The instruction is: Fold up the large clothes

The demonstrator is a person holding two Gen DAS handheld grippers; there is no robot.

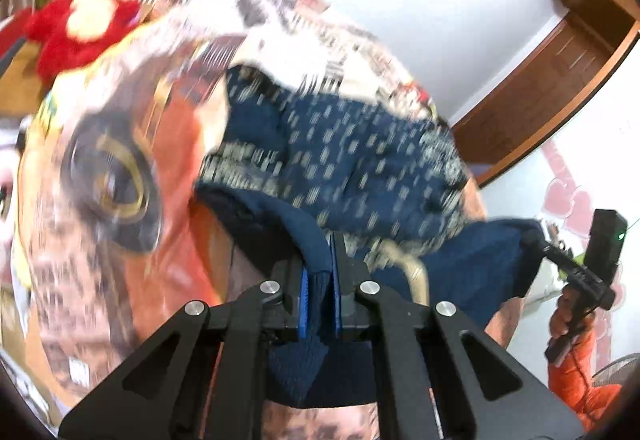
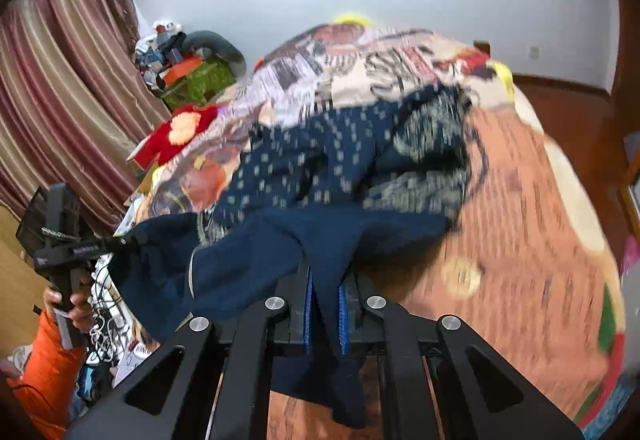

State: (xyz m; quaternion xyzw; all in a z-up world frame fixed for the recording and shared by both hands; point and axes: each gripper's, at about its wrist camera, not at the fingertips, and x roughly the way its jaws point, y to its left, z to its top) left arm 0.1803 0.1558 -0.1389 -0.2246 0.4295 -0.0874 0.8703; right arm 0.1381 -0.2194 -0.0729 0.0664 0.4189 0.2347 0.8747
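A large dark blue garment [image 1: 352, 160] with small pale marks lies bunched on a bed with a bright printed cover [image 1: 120, 144]. My left gripper [image 1: 320, 280] is shut on the garment's plain blue edge, which hangs down between its fingers. My right gripper [image 2: 326, 304] is shut on another part of that blue edge [image 2: 320, 240]. The garment [image 2: 320, 168] is stretched between the two grippers and lifted off the bed [image 2: 520, 220] at the near side. Each gripper shows in the other's view: the right one [image 1: 536, 240] and the left one [image 2: 120, 242], both pinching cloth.
A red plush toy [image 1: 80, 24] lies at the bed's far left, also in the right wrist view [image 2: 176, 132]. A green crate of clutter [image 2: 196, 80] stands by striped curtains [image 2: 60, 88]. A wooden door [image 1: 560, 60] is at the right. Cables [image 2: 104, 312] lie below the left hand.
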